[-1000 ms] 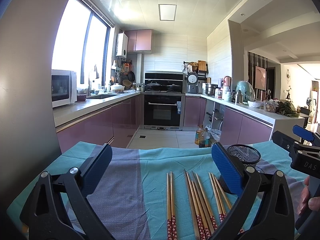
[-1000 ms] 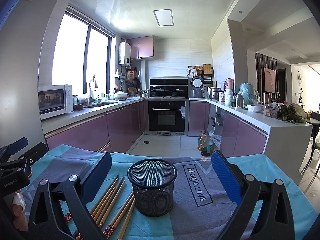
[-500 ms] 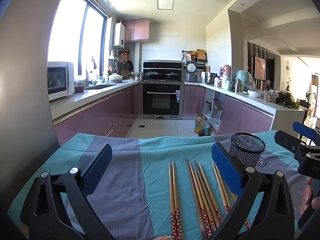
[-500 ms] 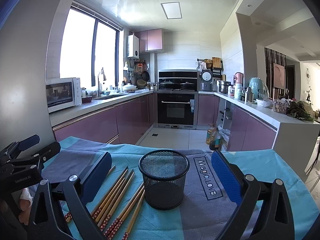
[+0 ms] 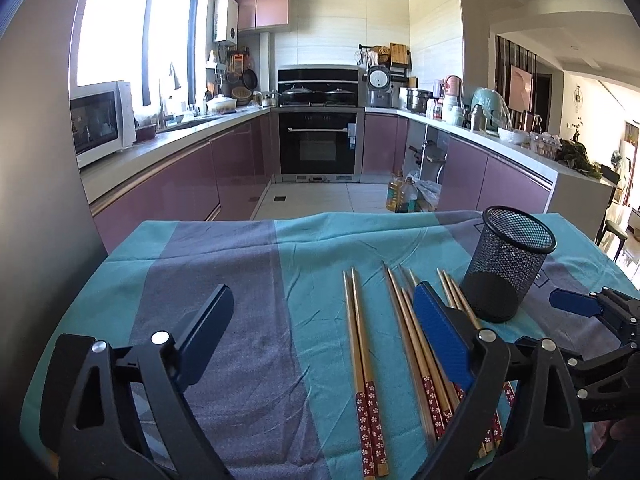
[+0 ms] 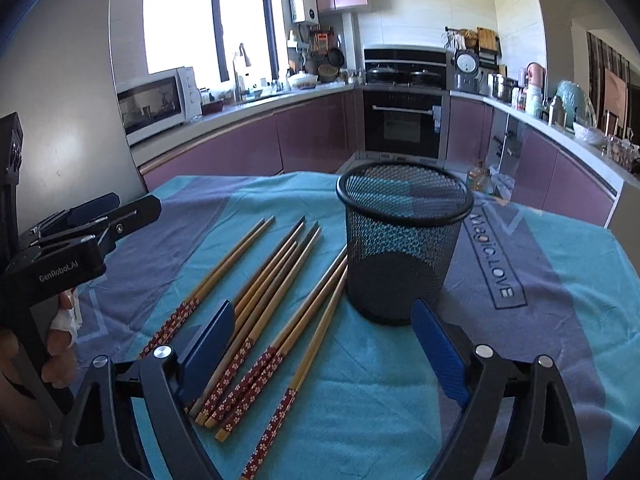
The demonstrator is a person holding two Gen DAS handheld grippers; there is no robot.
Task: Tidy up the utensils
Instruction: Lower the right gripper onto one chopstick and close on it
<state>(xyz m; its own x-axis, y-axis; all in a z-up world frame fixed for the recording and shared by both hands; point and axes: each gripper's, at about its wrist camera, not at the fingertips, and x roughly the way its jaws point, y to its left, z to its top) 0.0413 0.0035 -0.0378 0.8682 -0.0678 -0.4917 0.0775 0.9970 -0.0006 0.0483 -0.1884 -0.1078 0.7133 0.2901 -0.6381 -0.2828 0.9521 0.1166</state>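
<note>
Several wooden chopsticks point(image 5: 362, 344) with red flowered ends lie side by side on the blue-and-grey tablecloth point(image 5: 240, 264). A black mesh cup point(image 5: 506, 264) stands upright to their right. My left gripper point(image 5: 324, 332) is open and empty above the cloth, its right finger over the chopsticks. In the right wrist view, my right gripper point(image 6: 324, 344) is open and empty; the chopsticks point(image 6: 256, 304) lie by its left finger and the mesh cup point(image 6: 400, 248) stands just ahead. The left gripper point(image 6: 80, 232) shows at the left edge.
The table's far edge point(image 5: 360, 216) drops to the kitchen floor. Purple cabinets, an oven point(image 5: 318, 136) and a microwave point(image 5: 100, 120) line the walls beyond. A "Magic LOVE" label point(image 6: 494, 256) is printed on the cloth right of the cup.
Both grippers have tilted down and moved closer to the table. The chopsticks and cup sit larger and nearer in both views. Both grippers stay open.
</note>
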